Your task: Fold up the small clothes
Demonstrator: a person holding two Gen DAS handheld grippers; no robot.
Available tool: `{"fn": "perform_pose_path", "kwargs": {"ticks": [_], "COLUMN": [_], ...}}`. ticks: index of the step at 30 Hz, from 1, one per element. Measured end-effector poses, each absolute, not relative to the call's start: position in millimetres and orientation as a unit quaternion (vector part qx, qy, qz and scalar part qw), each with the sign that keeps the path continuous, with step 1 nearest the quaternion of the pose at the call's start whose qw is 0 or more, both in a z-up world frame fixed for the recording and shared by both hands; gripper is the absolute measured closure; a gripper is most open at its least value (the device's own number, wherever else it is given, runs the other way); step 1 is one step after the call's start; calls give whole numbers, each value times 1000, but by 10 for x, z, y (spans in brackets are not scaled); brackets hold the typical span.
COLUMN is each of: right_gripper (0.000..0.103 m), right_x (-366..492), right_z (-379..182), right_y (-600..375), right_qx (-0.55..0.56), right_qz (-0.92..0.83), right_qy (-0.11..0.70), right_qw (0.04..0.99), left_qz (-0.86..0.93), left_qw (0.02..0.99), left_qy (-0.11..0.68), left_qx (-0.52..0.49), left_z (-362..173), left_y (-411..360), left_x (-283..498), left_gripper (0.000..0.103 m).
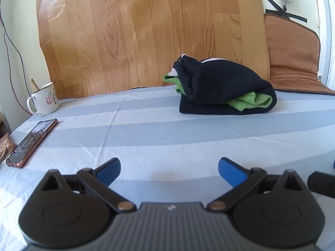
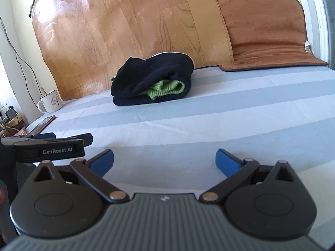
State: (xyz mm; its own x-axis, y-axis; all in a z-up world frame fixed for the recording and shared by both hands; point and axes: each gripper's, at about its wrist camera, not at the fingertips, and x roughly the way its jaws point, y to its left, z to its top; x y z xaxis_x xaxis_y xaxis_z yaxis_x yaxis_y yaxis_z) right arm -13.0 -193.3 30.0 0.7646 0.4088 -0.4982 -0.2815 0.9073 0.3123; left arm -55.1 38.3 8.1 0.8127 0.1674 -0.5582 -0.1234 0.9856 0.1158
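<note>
While hovering over the striped sheet (image 1: 146, 129), left gripper (image 1: 169, 172) spread wide, nothing between the blue pads (image 1: 111, 172). Straight ahead of the jaws and off toward the right one, well apart from both: folded black garment (image 1: 226, 87), green knit lining (image 1: 249, 102) poking out of the near fold. Looks already bundled, top flap slumped over the bottom layer. Off beyond the left jaw, a mug (image 1: 45, 99) with a spoon in it, and a phone (image 1: 31, 143) lying flat, both well clear of the cloth. Wooden board (image 1: 146, 31) propped up behind.

Over to the right wrist view: right gripper (image 2: 165, 163) also gaping, released, pads empty. Same bundle ahead, this time toward the left jaw, well apart. Left gripper's body showing side-on just beside the left jaw. Brown mat (image 2: 263, 31) far off past the right jaw.

Handling, as a guess: soft, light, fleecy, no stiffness at all, likely to sag and unroll if lifted by one layer. Best pinched at the thick rounded fold on the near right end, catching black and green together, or at two corners of the bottom edge, one per gripper.
</note>
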Motion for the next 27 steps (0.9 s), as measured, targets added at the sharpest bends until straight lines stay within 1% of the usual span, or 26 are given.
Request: {"fn": "perform_pose_path", "kwargs": {"ticks": [5, 10, 13, 18, 27], "right_gripper": [0, 0, 0, 0, 0], "right_x": [-127, -151, -156, -161, -157], "right_z": [301, 281, 271, 292, 289], "right_y": [-1909, -1992, -2029, -1976, -1970], "right_qx": [110, 145, 164, 152, 152], "right_qz": [181, 182, 183, 178, 178], "right_qy": [290, 280, 276, 278, 279], "right_qw": [933, 931, 929, 931, 932], "left_qz": [74, 75, 78, 95, 96], "left_qw": [948, 950, 954, 955, 954], "left_qy": [306, 301, 285, 274, 276], "left_qx": [36, 40, 43, 65, 66], "left_z": [65, 65, 90, 103, 103], "left_y": [391, 383, 375, 326, 342], "left_x": [-531, -541, -584, -603, -603], "left_gripper": [0, 0, 0, 0, 0]}}
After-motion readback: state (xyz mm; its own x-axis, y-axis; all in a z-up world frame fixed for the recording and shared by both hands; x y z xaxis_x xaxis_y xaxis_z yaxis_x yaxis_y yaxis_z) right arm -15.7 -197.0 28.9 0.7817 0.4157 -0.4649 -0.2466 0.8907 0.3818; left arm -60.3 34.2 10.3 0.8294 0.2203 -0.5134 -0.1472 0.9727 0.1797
